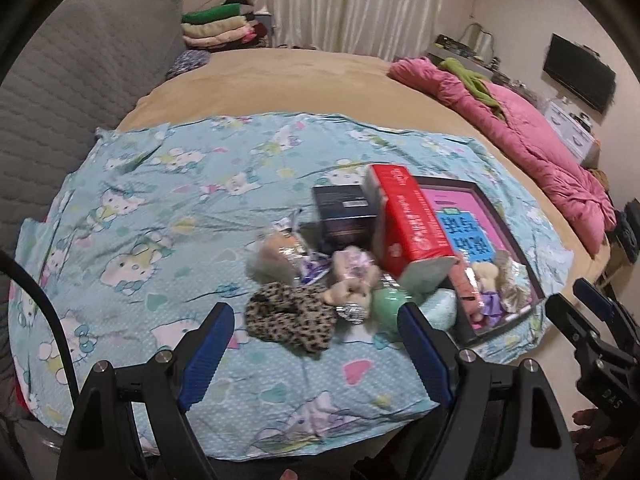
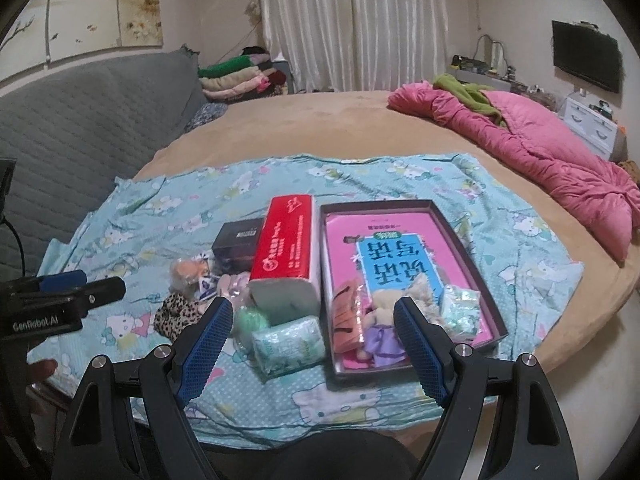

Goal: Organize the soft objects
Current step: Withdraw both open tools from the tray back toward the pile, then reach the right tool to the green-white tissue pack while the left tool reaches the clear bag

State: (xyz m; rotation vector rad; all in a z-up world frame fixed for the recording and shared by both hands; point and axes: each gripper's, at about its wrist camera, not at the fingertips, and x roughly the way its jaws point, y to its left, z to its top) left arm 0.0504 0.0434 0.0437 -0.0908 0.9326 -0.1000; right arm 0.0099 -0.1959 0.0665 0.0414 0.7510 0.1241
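— Where are the soft toys?

— On the blue cat sheet (image 2: 132, 216), low in the middle of both views. The big dark box (image 2: 460, 240) holds a few already. Left of it stands the red tissue pack (image 2: 286, 240), and the loose soft things lie left of that.

— Which claw is nearer?

— I think the left gripper (image 1: 316, 344). The leopard-print scrunchie (image 1: 292, 320) lies right between its blue tips, stretched sideways across the frame. The right gripper (image 2: 314, 336) looks at the mint packet (image 2: 290, 342) and the box.

— Are they holding anything?

— No. Both are wide open and empty.
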